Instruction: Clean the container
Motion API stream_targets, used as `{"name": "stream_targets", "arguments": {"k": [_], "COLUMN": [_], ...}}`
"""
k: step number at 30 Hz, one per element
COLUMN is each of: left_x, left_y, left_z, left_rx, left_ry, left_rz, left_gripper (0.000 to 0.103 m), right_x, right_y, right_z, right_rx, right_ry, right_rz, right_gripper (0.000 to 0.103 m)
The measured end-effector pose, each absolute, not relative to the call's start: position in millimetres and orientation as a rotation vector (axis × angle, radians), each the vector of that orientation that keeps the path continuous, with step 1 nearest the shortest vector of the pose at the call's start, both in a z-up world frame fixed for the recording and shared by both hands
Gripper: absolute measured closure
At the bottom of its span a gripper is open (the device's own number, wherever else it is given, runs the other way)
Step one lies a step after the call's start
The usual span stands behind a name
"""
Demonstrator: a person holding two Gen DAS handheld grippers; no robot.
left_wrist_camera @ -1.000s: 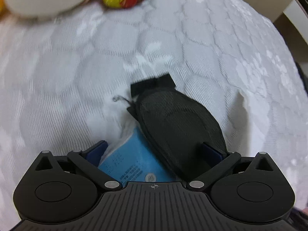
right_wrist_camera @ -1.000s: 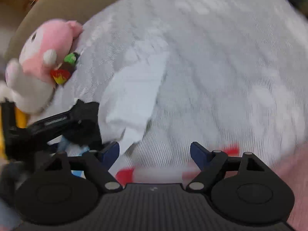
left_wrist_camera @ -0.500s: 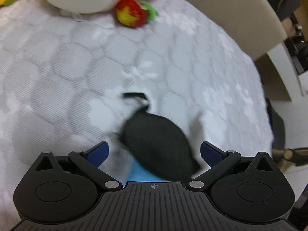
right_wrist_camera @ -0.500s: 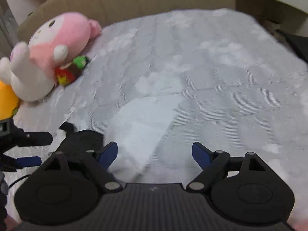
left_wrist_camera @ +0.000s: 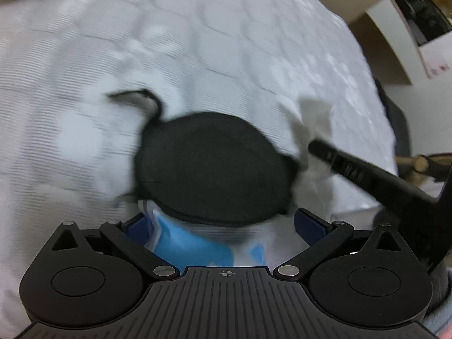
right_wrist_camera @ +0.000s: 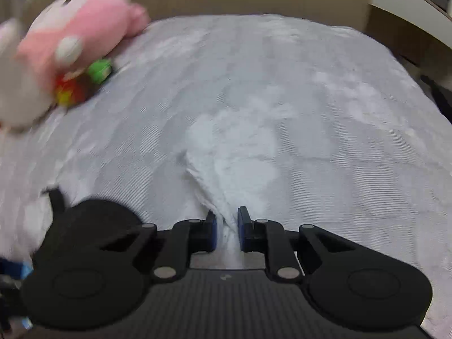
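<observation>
The right gripper (right_wrist_camera: 226, 233) has just closed its jaws and now pinches a white tissue (right_wrist_camera: 234, 166) lying on the white quilted bed cover (right_wrist_camera: 325, 99). The left gripper (left_wrist_camera: 223, 226) stands spread wide, unclenched, around a blue-and-white container (left_wrist_camera: 195, 244) with a black mesh cap (left_wrist_camera: 212, 166). Farther back lies a pink plush toy (right_wrist_camera: 73, 34).

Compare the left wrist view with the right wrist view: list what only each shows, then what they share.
Only the left wrist view: the blue packet under the black pouch, between the left gripper's wide jaws.

Only the right wrist view: the pink plush toy, and the right gripper's jaws, just closed, pinching the white tissue.

Both: the black pouch, the tissue, and the white quilted cover.
</observation>
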State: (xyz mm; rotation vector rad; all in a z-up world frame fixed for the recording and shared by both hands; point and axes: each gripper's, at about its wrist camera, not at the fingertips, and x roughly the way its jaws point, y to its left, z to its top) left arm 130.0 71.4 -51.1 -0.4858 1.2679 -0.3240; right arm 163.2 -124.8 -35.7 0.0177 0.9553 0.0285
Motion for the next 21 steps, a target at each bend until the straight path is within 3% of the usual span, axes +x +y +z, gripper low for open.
{"name": "stream_targets", "arguments": {"k": [5,11,14,17,21], "left_x": [129,103,94,95,104], "left_y": [55,143,185,199,191], "left_z": [-45,-1,0,-18,-29], "left_rx": [-0.545,-0.64,-0.722,-0.843,-0.842], "left_ry": [1.273,0.962,0.923,0.974,1.037], "left_rz": [-0.507,-0.185,-0.066,-0.046,-0.066], "left_gripper": [0.0,0.0,0.0,0.0,0.0], "right_x": [159,149,146,152,151], "right_y": [-159,-142,-106,-69,-38], "right_z": [-3,13,4,-18,-43], "right_rx": [0.166,0.359,0.429,0.476,0.289], "right_ry": [0.928,0.957,0.995,1.073,1.139], "right_rz": [0.019,0.168,0.304,0.404,0.376], "right_gripper": [0.087,0.084,0.082,0.082,0.08]}}
